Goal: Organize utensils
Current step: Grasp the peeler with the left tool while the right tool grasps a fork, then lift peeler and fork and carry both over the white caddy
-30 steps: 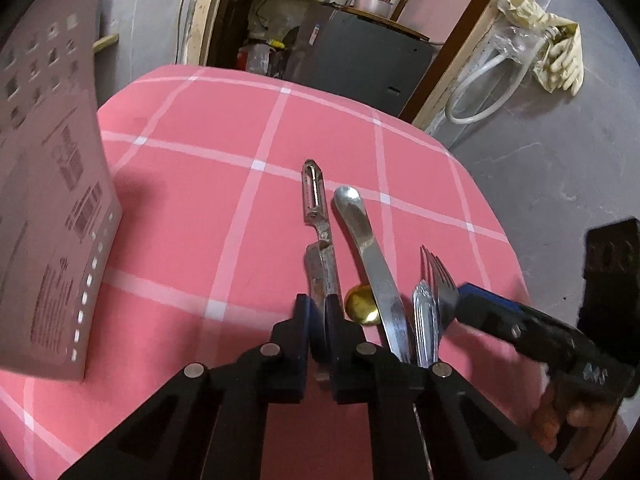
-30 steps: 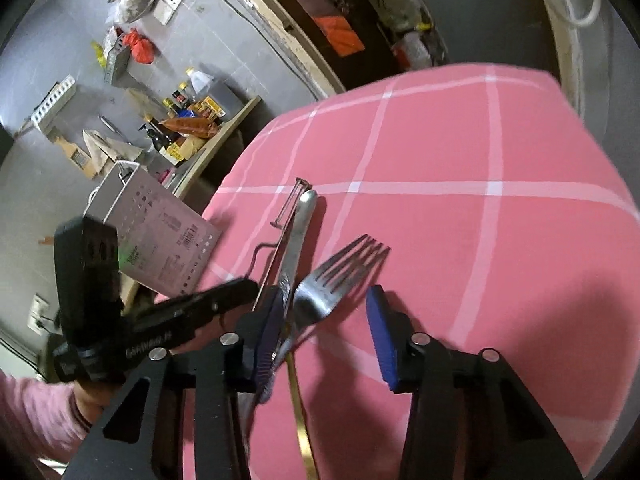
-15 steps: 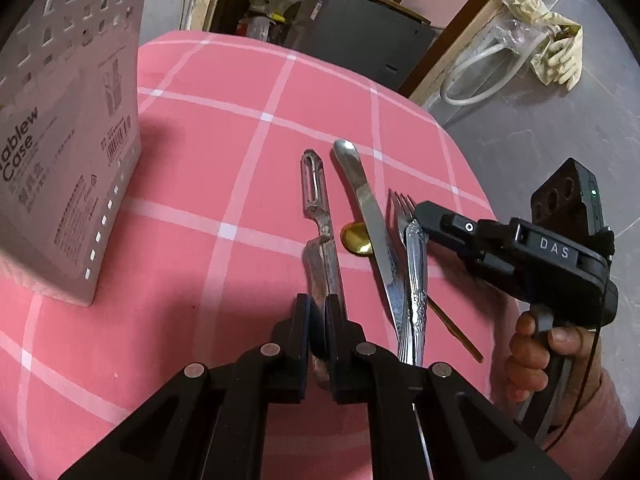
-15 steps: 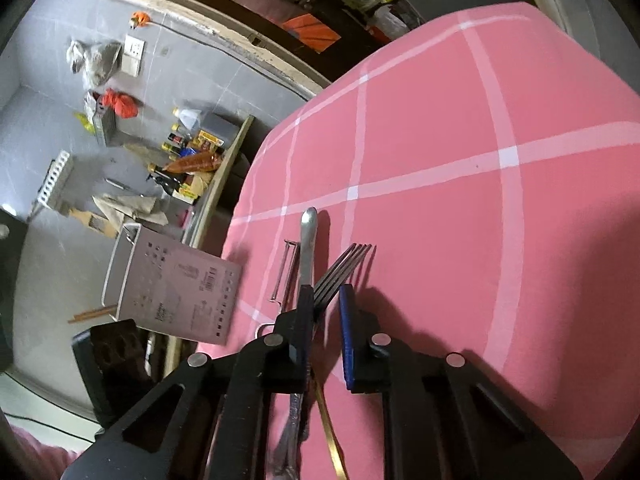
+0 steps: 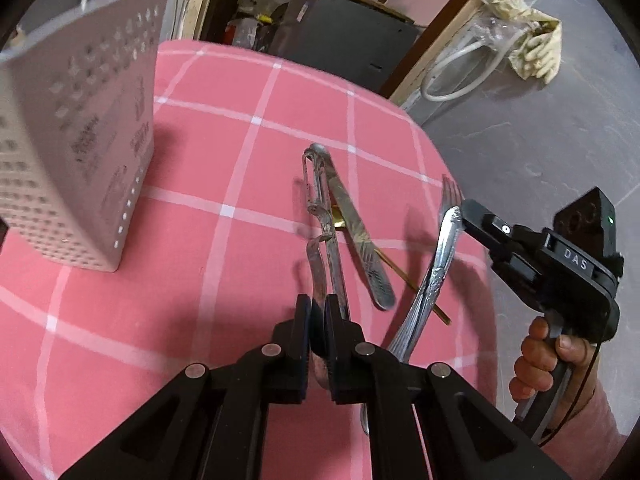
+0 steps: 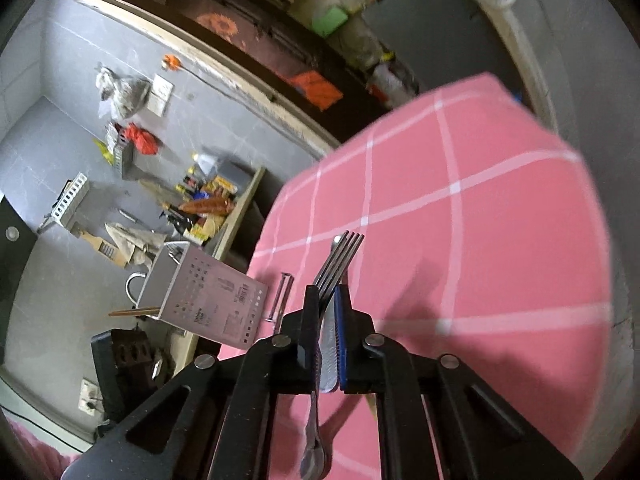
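Perforated caddy [image 5: 76, 152] stands upright at the far left of the pink cloth [image 5: 224, 128]. Left gripper [image 5: 318, 320] — nearer hand — clamped on the peeler [image 5: 320, 200], long axis pointing away. Knife [image 5: 360, 240] lies flat beside it. Right gripper [image 6: 329, 336] — pinching the fork [image 6: 340, 256], lifted, tines forward; caddy well to its left.

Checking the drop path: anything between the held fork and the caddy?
Partly: the left gripper, shut on the peeler, sits between the fork and the caddy. The cloth between is bare.
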The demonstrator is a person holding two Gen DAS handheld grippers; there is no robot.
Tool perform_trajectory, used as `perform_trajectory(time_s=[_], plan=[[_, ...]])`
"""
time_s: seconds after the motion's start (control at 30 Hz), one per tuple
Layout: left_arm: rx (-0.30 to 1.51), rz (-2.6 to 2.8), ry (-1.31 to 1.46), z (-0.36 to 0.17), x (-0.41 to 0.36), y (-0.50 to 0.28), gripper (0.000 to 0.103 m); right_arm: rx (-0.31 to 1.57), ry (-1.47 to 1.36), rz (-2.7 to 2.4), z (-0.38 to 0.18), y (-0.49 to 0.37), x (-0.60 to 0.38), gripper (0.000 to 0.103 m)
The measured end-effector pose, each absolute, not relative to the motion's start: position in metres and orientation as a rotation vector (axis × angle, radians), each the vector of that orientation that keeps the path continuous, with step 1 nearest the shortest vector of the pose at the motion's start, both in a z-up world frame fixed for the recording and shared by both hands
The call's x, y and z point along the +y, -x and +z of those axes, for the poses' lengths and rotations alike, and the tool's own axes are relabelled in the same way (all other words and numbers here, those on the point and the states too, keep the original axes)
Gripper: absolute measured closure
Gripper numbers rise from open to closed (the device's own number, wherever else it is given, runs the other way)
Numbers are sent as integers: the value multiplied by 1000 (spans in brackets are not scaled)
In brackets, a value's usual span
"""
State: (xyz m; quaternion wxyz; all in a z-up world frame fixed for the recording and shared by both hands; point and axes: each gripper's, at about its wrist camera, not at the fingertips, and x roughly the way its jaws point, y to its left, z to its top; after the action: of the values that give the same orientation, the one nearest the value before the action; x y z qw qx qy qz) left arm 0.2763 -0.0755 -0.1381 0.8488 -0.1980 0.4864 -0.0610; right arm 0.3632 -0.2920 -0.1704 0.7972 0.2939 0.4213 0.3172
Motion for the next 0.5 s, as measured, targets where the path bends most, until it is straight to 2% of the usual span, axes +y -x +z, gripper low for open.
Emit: perform_trajectory(time_s=[0.5], plan=[[767,-186,357,-39,-70,-236,96,639,-554,624,-76,-320,-315,100]])
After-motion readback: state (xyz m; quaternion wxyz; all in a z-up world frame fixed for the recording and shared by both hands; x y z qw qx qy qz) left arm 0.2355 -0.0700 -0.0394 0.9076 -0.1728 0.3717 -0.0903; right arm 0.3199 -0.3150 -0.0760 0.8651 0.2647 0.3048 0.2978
